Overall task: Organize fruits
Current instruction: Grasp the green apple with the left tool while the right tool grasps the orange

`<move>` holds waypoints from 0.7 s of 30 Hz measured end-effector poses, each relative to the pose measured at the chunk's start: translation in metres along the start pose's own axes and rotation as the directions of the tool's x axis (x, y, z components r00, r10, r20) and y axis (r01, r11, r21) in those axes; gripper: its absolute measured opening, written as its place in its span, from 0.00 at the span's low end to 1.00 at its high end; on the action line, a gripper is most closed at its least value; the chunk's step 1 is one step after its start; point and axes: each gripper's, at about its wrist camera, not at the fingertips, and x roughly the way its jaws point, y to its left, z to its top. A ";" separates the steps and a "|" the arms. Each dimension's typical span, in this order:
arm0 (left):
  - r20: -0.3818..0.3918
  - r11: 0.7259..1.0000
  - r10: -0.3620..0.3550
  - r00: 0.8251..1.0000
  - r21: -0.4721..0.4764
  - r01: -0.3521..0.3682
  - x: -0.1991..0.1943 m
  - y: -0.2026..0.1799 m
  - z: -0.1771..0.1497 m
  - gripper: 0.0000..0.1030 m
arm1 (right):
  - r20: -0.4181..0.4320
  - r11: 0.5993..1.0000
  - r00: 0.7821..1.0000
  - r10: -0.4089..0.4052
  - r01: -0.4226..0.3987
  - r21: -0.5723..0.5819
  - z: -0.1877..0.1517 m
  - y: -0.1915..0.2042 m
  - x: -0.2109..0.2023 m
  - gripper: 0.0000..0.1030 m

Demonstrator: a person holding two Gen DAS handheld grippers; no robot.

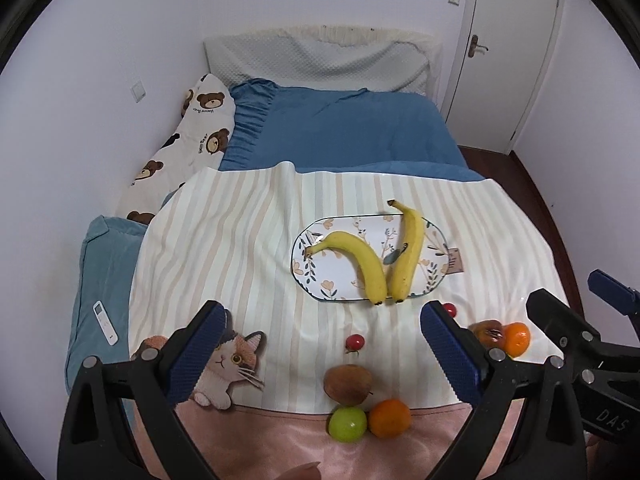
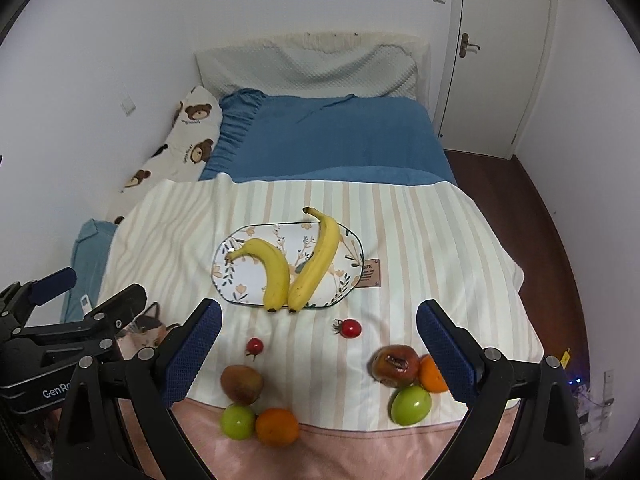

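Two bananas (image 1: 372,264) (image 2: 304,264) lie on an oval floral plate (image 1: 316,276) (image 2: 232,280) on the striped cloth. In front lie two cherry tomatoes (image 1: 355,342) (image 2: 351,328), a brown kiwi (image 1: 347,384) (image 2: 241,384), a green fruit (image 1: 347,424) (image 2: 238,422) and an orange (image 1: 389,418) (image 2: 277,426). To the right sit a brown bruised fruit (image 2: 396,364), a second orange (image 2: 430,376) and a second green fruit (image 2: 411,404). My left gripper (image 1: 322,348) is open and empty above the near fruits. My right gripper (image 2: 318,344) is open and empty.
The cloth (image 1: 240,240) covers a bed with a blue sheet (image 1: 340,132), a bear-print pillow (image 1: 188,140) at the left wall and a white remote (image 1: 105,322) on a teal cushion. A white door (image 1: 512,52) and dark floor lie to the right.
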 end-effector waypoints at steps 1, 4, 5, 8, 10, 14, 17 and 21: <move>0.000 1.000 -0.005 1.000 -0.005 0.005 -0.003 0.000 -0.002 0.97 | 0.005 1.000 1.000 0.006 -0.006 0.006 -0.001 -0.001 -0.005 0.97; -0.008 1.000 -0.017 1.000 -0.020 0.016 -0.006 0.001 -0.007 0.97 | 0.013 0.999 1.000 0.018 -0.019 0.027 -0.004 -0.004 -0.014 0.97; -0.015 1.000 -0.016 1.000 -0.026 0.015 -0.004 0.002 -0.009 0.97 | 0.017 0.999 1.000 0.016 -0.016 0.034 -0.005 -0.006 -0.016 0.97; -0.045 1.000 -0.006 0.999 -0.026 0.005 0.005 0.006 -0.017 0.97 | 0.004 0.996 0.999 0.048 -0.048 0.071 -0.013 -0.016 -0.011 0.97; -0.080 1.000 0.021 0.997 -0.013 -0.022 0.019 0.010 -0.029 0.97 | -0.044 0.993 0.996 0.076 -0.072 0.091 -0.023 -0.021 0.002 0.97; -0.216 0.999 0.051 0.975 0.027 -0.046 0.063 0.014 -0.068 0.97 | -0.166 0.987 0.977 0.132 -0.114 0.116 -0.057 -0.029 0.042 0.96; -0.368 0.997 0.057 0.928 0.070 -0.033 0.110 0.011 -0.108 0.97 | -0.273 0.983 0.948 0.161 -0.129 0.131 -0.087 -0.031 0.076 0.73; -0.536 0.998 0.023 0.844 0.063 0.013 0.168 0.003 -0.155 0.97 | -0.359 0.979 0.915 0.184 -0.137 0.151 -0.119 -0.034 0.107 0.61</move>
